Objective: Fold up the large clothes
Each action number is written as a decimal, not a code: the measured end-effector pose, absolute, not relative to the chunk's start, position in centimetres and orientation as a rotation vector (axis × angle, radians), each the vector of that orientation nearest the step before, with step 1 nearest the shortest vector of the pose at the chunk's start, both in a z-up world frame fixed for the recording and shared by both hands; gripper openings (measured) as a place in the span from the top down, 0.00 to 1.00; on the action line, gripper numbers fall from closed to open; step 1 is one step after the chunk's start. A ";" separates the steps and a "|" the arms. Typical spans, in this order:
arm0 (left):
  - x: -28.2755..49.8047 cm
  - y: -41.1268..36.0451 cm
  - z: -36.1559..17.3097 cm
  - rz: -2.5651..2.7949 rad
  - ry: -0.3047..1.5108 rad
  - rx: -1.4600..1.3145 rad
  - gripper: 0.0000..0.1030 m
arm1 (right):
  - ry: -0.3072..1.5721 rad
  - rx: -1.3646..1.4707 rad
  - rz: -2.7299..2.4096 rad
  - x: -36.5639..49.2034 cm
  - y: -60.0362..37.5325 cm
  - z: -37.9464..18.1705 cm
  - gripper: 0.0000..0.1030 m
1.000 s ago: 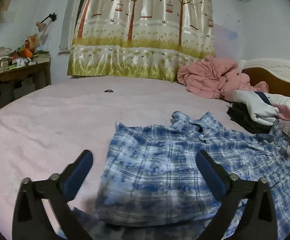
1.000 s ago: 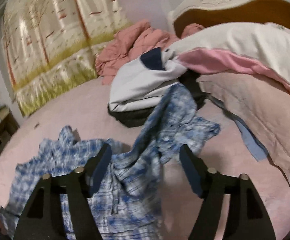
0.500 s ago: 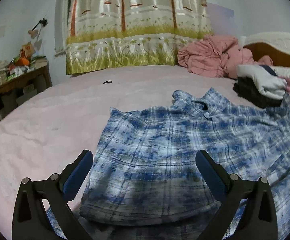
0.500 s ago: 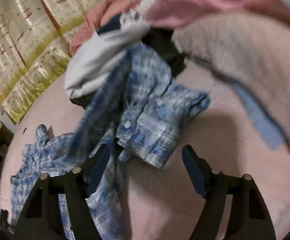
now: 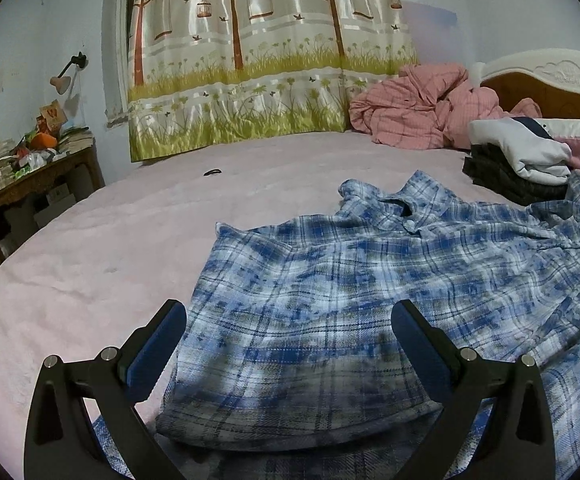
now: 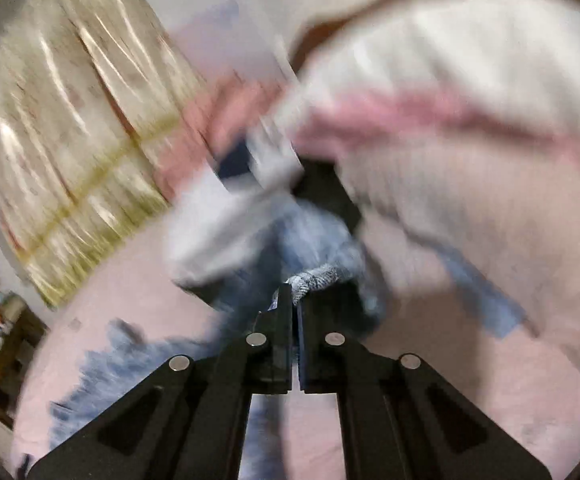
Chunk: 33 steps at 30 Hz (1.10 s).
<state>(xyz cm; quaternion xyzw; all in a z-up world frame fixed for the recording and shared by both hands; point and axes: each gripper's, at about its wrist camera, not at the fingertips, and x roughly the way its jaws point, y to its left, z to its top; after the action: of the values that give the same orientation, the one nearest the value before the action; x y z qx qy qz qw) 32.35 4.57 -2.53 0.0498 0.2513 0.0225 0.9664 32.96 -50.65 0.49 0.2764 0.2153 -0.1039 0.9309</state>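
Crumpled blue plaid shirt (image 5: 350, 304)

Left wrist view sits low over the bed (image 5: 130, 216), looking forward and slightly down between its own wide-spread tongs (image 5: 288, 320), close above the plaid shirt (image 5: 370, 280) and facing the tree-print curtain (image 5: 250, 60), with the headboard (image 5: 550, 76) off to the right. Right wrist view, heavily blurred, looks along its closed tongs (image 6: 294, 296) toward the pillow (image 6: 470, 60) end, very near a bunched bit of the shirt (image 6: 318, 274). Both views share the curtain (image 6: 70, 128), the pink bed surface (image 6: 130, 280), the shirt and the stacked clothes (image 5: 518, 156).
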 end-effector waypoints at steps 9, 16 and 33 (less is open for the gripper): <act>32.2 4.5 -2.5 0.047 0.501 0.105 0.00 | 0.172 0.324 -0.184 24.3 -43.6 13.7 0.98; 32.3 4.6 -2.5 0.047 0.503 0.102 0.00 | 0.339 0.248 -0.015 28.5 -36.7 10.6 0.98; 28.1 -5.3 -0.8 -0.370 0.548 0.141 0.00 | 0.763 0.326 0.422 31.4 -27.9 -2.4 0.93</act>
<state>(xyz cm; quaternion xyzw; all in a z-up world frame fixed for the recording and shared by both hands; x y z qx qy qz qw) 28.07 -5.33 -0.80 0.0692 0.2690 -0.1816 0.9433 31.37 -27.88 -2.39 0.1571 0.3677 0.2037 0.8937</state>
